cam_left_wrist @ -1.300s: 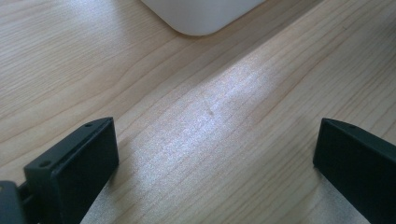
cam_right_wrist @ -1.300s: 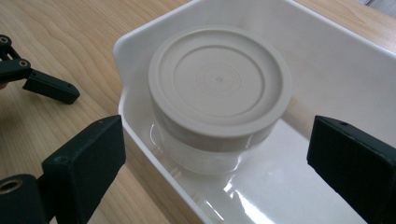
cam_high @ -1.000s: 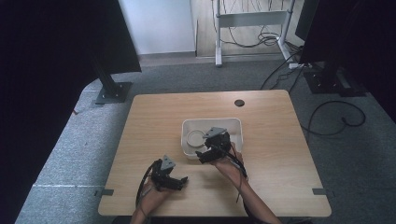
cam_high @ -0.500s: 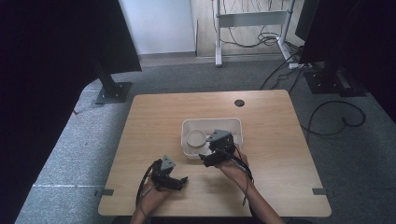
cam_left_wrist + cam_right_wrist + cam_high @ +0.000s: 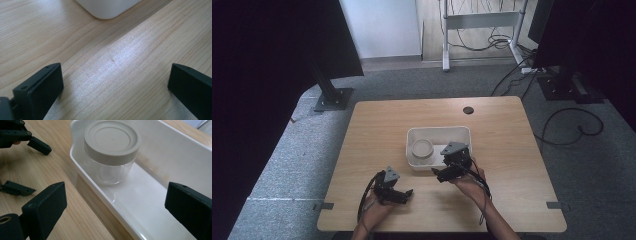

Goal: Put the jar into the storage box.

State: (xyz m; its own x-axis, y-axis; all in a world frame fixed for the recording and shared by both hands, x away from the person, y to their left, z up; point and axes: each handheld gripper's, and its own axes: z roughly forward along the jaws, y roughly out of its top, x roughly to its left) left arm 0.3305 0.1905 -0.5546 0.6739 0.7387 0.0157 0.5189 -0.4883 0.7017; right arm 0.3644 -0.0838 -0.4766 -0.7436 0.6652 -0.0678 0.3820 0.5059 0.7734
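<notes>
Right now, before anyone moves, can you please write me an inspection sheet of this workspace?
Surface: wooden table, round grommet hole near the far edge.
Job's things: white plastic tray mid-table; clear jar with grey lid upright inside its left end, lid on.
Clutter: nothing seen.
Grippers: left gripper open, low over bare wood near the front edge; right gripper open at the tray's near rim, facing the jar, holding nothing.
Cables: one trails from each gripper; black cables on the floor at right.
Surroundings: grey carpet, dark panels, a white frame behind.
</notes>
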